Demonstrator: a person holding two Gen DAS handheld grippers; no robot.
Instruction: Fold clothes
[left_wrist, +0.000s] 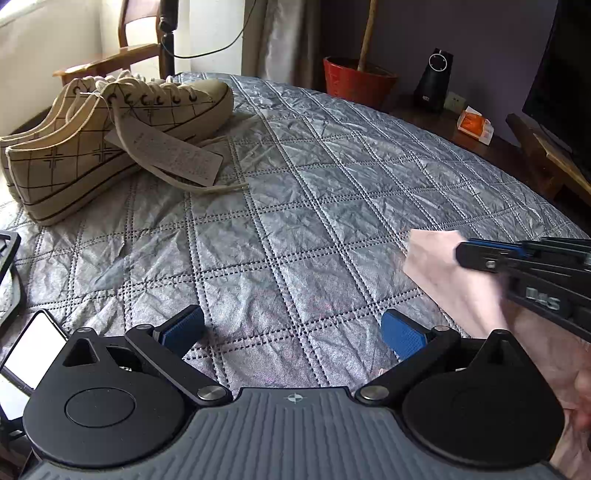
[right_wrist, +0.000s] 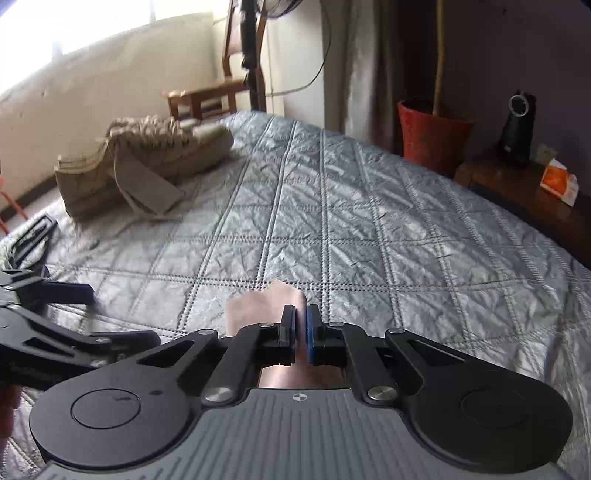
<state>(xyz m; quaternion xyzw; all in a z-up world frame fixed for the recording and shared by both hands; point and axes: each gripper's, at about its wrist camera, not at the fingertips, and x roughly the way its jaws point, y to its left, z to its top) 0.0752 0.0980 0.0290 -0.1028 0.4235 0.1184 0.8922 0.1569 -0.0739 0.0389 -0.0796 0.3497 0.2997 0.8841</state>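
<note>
A pale pink cloth (left_wrist: 436, 269) lies at the right of the silver quilted cover (left_wrist: 295, 184), with one corner lifted. My right gripper (left_wrist: 469, 254) comes in from the right edge, shut on that corner. In the right wrist view the blue pads (right_wrist: 312, 328) press together on the pink cloth (right_wrist: 262, 304), which sticks out beyond the right gripper (right_wrist: 301, 326). My left gripper (left_wrist: 291, 328) hovers low over bare quilt to the left of the cloth, open with nothing between its fingers. Its black fingers (right_wrist: 70, 291) show at the left edge of the right wrist view.
A pair of cream checked sneakers (left_wrist: 110, 140) with a paper tag sits at the far left of the cover. A phone (left_wrist: 33, 350) and a black frame (left_wrist: 7, 266) lie at the near left. A red pot (left_wrist: 354, 81), speaker (left_wrist: 434, 79) and orange box (left_wrist: 474, 125) stand beyond the cover's far right edge.
</note>
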